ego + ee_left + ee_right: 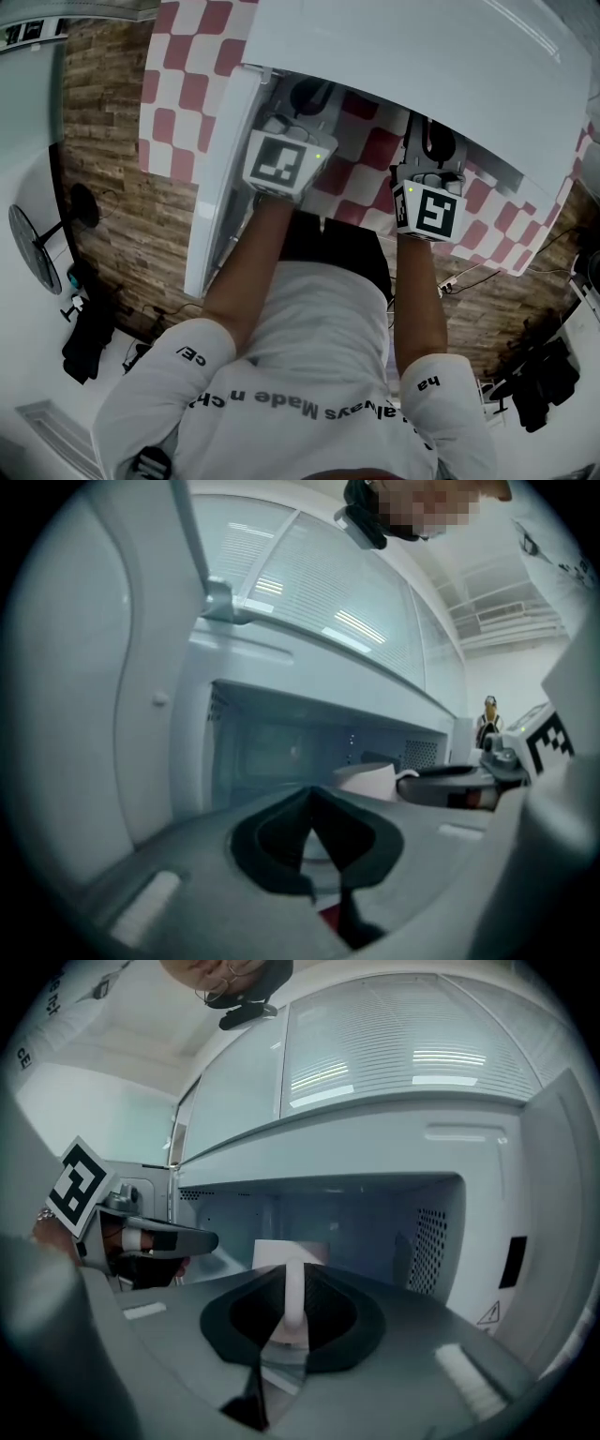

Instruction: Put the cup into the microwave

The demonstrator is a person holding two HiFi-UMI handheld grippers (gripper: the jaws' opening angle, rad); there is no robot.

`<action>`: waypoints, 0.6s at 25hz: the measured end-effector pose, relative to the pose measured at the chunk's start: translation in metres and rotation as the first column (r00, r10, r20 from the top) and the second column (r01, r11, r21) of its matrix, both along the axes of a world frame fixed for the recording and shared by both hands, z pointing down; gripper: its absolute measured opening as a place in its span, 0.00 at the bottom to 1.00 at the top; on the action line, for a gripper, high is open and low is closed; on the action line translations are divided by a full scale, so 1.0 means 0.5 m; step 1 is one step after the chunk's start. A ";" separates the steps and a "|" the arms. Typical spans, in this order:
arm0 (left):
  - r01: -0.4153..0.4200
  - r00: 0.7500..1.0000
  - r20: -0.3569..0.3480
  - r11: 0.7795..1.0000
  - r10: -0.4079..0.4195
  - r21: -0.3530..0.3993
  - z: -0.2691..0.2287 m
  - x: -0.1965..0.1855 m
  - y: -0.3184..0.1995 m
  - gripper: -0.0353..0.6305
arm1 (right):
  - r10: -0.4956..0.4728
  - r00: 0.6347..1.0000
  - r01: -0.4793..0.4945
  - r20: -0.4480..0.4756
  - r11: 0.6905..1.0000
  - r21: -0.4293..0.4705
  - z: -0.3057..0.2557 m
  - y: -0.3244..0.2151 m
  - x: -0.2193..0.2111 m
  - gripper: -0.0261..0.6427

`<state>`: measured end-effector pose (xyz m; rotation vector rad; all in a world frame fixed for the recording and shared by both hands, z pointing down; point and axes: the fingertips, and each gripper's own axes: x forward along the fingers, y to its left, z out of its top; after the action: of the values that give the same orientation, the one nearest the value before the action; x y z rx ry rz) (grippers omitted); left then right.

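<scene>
R gripper (pixel 291 1279) pinches the white cup (pixel 291 1252) by its handle at frame centre, at the open microwave's (pixel 356 1138) mouth; L gripper (pixel 311 797), lower centre, has jaws pressed together w/ nothing between.

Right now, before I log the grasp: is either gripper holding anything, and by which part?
The right gripper is shut on the white cup, by its handle. The left gripper holds nothing.

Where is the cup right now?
In the right gripper view the cup sits centre, its handle between the jaws of the right gripper, at the mouth of the open microwave.
</scene>
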<state>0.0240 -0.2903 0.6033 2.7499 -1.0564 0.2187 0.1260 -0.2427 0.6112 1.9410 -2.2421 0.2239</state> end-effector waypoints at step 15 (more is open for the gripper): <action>-0.024 1.000 0.014 0.999 0.024 0.031 0.014 0.031 -0.016 0.06 | 0.033 0.999 -0.033 0.026 0.999 0.017 0.015 -0.032 0.004 0.10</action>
<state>0.0395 -0.2982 0.6104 2.7937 -1.0397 0.2273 0.1277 -0.2590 0.6185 1.9966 -2.2367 0.2357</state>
